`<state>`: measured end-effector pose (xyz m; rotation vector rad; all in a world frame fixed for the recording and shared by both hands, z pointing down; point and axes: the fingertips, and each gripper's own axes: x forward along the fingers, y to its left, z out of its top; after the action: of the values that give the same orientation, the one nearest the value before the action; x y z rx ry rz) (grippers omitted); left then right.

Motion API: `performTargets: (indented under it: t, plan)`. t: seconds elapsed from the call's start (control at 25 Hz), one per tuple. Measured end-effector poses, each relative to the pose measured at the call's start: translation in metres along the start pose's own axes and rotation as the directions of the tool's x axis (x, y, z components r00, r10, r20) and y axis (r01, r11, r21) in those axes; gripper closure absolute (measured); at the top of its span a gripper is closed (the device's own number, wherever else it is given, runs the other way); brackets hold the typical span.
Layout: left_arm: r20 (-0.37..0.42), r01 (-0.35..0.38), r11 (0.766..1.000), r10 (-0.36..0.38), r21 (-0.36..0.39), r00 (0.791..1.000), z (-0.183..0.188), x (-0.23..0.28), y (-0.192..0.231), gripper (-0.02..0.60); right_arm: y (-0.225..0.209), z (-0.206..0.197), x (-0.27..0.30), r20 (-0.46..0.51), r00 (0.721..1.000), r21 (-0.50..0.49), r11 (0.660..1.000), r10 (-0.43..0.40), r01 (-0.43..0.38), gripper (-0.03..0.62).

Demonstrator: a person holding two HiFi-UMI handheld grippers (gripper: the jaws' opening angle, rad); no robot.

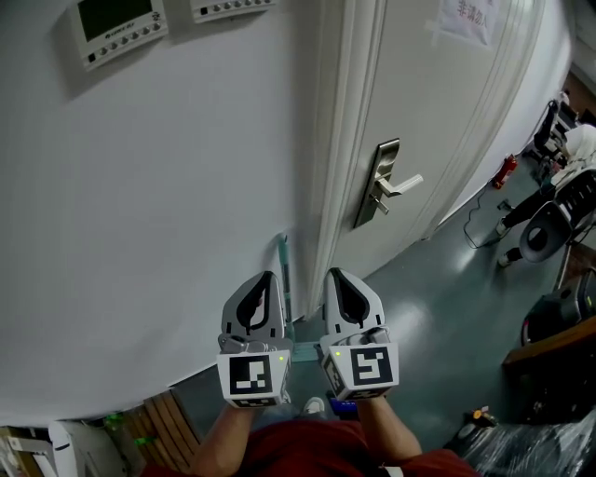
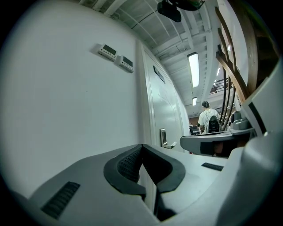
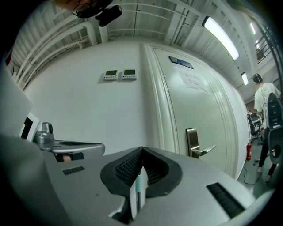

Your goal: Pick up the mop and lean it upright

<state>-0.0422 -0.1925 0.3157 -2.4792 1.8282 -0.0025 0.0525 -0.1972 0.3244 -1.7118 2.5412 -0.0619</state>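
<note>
So on the far left it's just bare white wall (image 1: 140, 186) with a couple of control panels (image 1: 121, 28) mounted up high. Next comes the left gripper (image 1: 268, 279), clenched tight, tips touching, nothing in it (its own view (image 2: 141, 146) shows that clearly). Just to its right is the mop handle (image 1: 285, 270), a thin pale-green pole standing upright against the wall, right beside the door frame (image 1: 331, 140) and in the gap between the two grippers. I can't make out the mop head from here. Then the right gripper (image 1: 337, 277), also closed tip to tip. In its own view (image 3: 142, 150) you can see a bit of the pole (image 3: 138, 187) through the slot below the tips, but as far as I can tell it's beyond the jaws and not pinched. Further right is the door (image 1: 419, 93) with its lever handle (image 1: 386, 186), and past that someone sitting way off (image 1: 577, 149). To me the mop looks basically placed. My worry is that the wall is smooth and the pole seems to lean on one small spot, so it could slide sideways and topple. Both grippers flank it closely, so a careless pull-back might clip it. And if the door opens toward this side, it could knock the pole over.
</note>
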Motion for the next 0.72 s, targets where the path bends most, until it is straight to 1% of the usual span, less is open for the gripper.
performTargets:
  t: [0.08,0.2,0.36,0.44,0.56,0.72]
  plan:
    - [-0.008,0.004,1.000,-0.004,0.013,1.000,-0.002,0.002,0.003,0.568,0.002,-0.002,0.003,-0.006,1.000,-0.001,1.000,-0.003,0.003,0.577]
    - [-0.001,0.012,1.000,-0.012,-0.012,1.000,-0.002,0.005,0.004,0.568,0.001,-0.004,0.006,-0.010,1.000,-0.001,1.000,-0.012,0.012,0.577]
    - [-0.003,0.017,1.000,-0.017,-0.015,1.000,-0.004,0.006,0.006,0.568,0.002,-0.008,0.008,-0.019,1.000,0.000,1.000,-0.015,0.015,0.577]
    - [-0.007,0.016,1.000,-0.016,-0.021,1.000,-0.005,0.007,0.007,0.568,0.002,-0.009,0.009,-0.023,1.000,0.001,1.000,-0.017,0.017,0.577]
    - [-0.016,0.012,1.000,-0.012,-0.007,1.000,-0.009,0.011,0.008,0.568,0.001,-0.011,0.011,-0.027,0.999,0.001,1.000,-0.021,0.021,0.577]
    - [-0.028,0.002,1.000,-0.002,-0.019,1.000,-0.018,0.015,0.011,0.568,-0.001,-0.013,0.012,-0.029,0.999,0.000,1.000,-0.027,0.027,0.577]
